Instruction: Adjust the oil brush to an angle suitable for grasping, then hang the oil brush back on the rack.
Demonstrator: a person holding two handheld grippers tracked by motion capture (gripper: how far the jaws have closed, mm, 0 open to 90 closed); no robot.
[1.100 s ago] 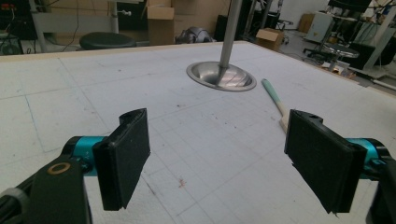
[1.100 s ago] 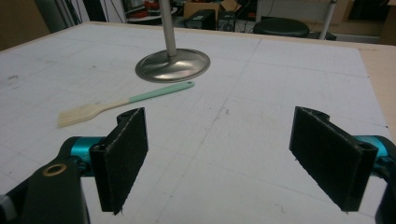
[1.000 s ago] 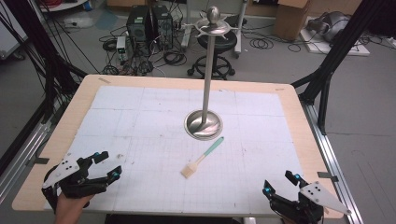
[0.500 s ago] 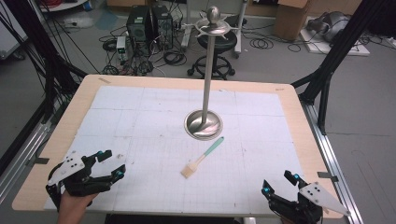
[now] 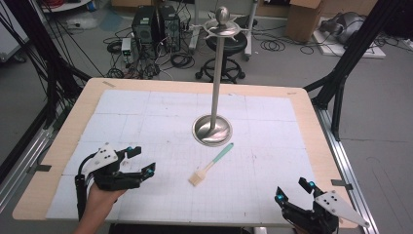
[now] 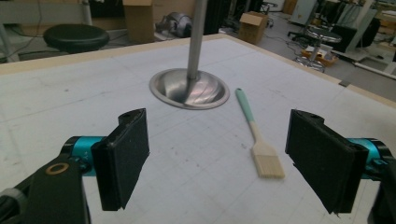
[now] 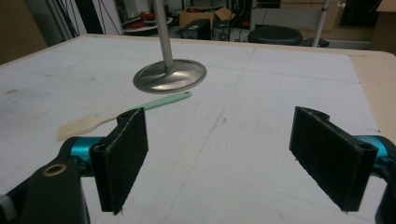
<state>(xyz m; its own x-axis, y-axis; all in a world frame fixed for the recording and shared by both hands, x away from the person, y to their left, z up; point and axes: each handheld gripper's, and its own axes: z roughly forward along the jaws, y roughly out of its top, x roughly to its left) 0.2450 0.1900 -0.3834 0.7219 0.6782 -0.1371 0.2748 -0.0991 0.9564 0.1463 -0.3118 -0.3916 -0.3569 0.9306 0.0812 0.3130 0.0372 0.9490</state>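
high view: flat pastry brush (image 5: 211,165), mint-green handle, pale tan bristles

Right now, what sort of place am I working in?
Likely a lab or workshop test rig: a gridded table in a black frame, with computers and loose cables on the floor behind.

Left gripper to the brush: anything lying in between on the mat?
Nothing. In the left gripper view, only bare gridded mat lies between the open left gripper and the brush; the high view agrees.
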